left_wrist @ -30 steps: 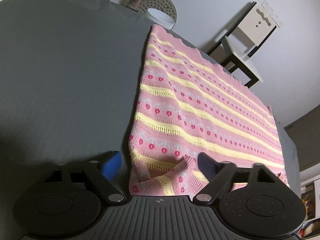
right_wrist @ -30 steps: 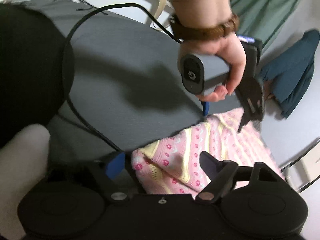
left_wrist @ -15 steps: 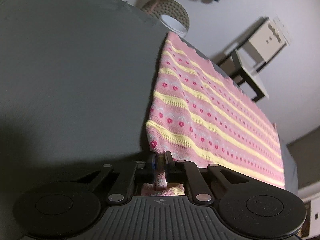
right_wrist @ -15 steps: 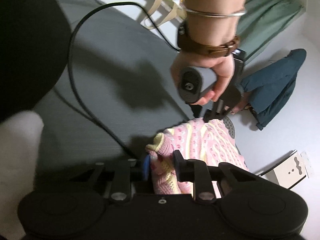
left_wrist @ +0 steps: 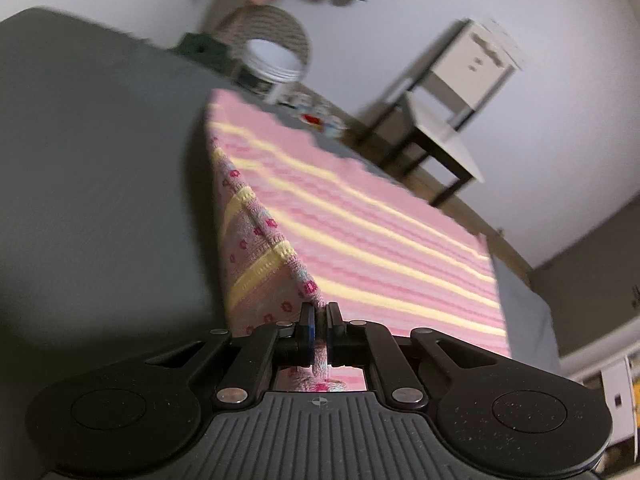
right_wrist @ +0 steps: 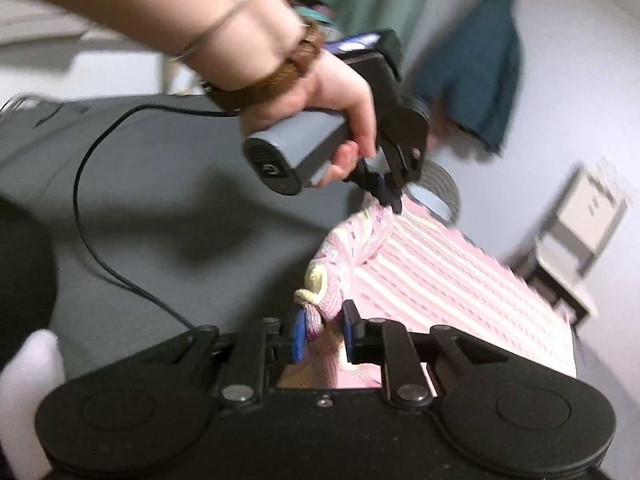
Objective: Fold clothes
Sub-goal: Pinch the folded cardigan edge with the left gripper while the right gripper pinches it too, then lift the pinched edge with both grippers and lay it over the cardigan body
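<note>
A pink knitted garment (left_wrist: 360, 220) with yellow stripes and small red flowers lies across a dark grey surface (left_wrist: 92, 184). My left gripper (left_wrist: 319, 316) is shut on its near corner, and the cloth rises off the surface toward the pads. In the right wrist view the same garment (right_wrist: 460, 280) spreads to the right. My right gripper (right_wrist: 325, 326) is shut on a bunched corner of it. Farther on, the left gripper (right_wrist: 386, 196) pinches another corner, held by a person's hand (right_wrist: 332, 100).
A black cable (right_wrist: 86, 208) loops over the grey surface (right_wrist: 168, 184) at left. Beyond the far edge are a round grey stool (left_wrist: 276, 44), a white side table (left_wrist: 444, 140), a white cabinet (left_wrist: 476, 68) and dark teal clothing (right_wrist: 480, 64) on the wall.
Both grippers went from open around the garment's corners to shut on them. They have since lifted, so the near edge now hangs up off the surface.
</note>
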Demonstrator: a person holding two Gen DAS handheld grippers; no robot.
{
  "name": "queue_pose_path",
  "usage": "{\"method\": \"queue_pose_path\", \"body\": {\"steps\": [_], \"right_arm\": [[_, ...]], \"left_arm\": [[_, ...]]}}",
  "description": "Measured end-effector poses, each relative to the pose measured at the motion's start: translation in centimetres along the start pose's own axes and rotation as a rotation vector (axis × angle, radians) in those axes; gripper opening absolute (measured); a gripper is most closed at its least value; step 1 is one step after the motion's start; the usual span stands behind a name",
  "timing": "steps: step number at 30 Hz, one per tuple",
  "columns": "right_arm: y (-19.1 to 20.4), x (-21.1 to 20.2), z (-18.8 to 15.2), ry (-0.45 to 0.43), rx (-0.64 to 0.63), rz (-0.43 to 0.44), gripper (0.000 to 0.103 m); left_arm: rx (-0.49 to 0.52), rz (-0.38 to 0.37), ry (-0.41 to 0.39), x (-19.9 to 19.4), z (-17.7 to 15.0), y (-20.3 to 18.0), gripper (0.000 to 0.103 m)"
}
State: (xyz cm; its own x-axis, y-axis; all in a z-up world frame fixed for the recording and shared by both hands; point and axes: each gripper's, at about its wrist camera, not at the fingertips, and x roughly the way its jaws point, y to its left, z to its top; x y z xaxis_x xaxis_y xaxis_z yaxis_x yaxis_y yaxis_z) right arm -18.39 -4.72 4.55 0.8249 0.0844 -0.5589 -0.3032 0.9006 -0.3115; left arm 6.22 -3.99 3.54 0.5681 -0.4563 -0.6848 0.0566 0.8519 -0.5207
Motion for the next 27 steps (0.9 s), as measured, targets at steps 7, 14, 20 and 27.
{"method": "queue_pose_path", "body": {"steps": [7,14,20,27], "right_arm": [[-8.8,-1.5,-2.8,0.117,0.467,0.003,0.018],[-16.7,-2.4,-7.8,0.167,0.832,-0.032,0.016],[-20.9,-3.0,-12.4,0.268,0.977,-0.064,0.013],[-24.1,-4.0,-14.1,0.354,1.014,-0.121,0.011]], "left_arm": [[0.071,-0.085,0.065,3.9,-0.5,-7.1,0.005],[0.066,-0.179,0.116,8.5,-2.6,-13.1,0.005],[0.122,-0.22,0.162,11.6,-4.8,-18.7,0.005],[0.095,-0.287,0.171,13.6,-7.1,-22.7,0.005]]}}
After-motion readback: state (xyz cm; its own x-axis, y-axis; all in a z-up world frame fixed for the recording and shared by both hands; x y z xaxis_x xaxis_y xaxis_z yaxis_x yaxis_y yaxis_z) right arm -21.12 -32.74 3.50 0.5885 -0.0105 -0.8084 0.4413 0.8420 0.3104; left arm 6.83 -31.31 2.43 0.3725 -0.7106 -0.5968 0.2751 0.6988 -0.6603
